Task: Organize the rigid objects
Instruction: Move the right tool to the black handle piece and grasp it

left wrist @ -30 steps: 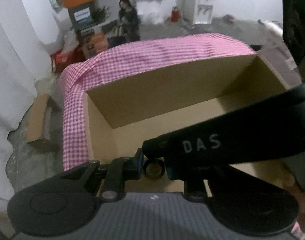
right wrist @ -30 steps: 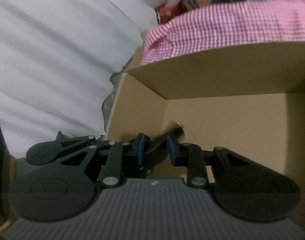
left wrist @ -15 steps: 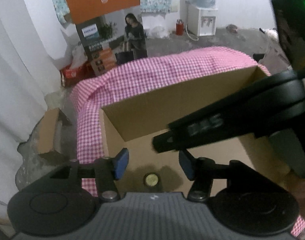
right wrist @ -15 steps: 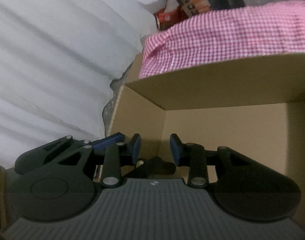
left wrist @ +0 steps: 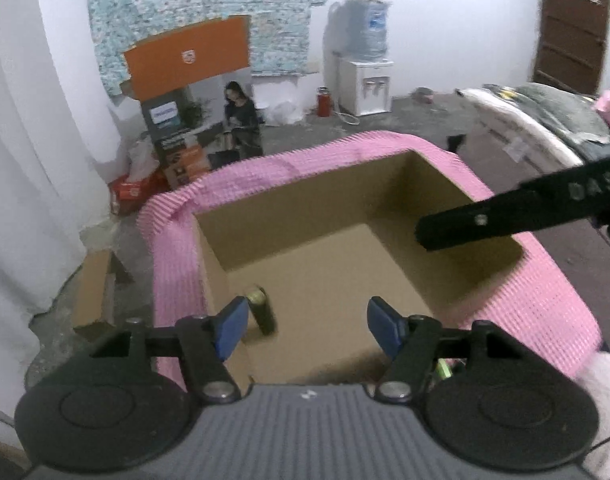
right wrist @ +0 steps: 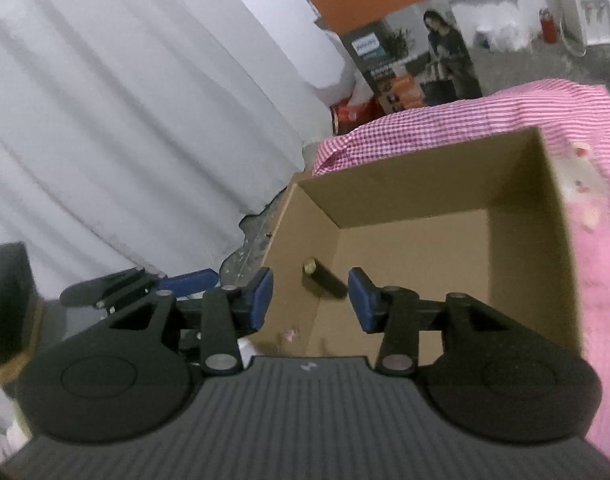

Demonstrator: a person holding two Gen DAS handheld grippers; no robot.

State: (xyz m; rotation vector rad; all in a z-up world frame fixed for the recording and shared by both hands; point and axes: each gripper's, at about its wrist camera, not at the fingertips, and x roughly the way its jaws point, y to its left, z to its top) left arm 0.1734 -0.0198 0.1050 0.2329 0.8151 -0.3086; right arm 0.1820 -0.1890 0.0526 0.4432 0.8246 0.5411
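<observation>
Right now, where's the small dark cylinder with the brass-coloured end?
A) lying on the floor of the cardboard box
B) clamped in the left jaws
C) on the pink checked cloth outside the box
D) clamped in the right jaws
A: the dark cylinder lies on its side on the floor of the cardboard box, near the box's left wall, and neither the left gripper nor the right gripper has its opening jaws on it.
</observation>
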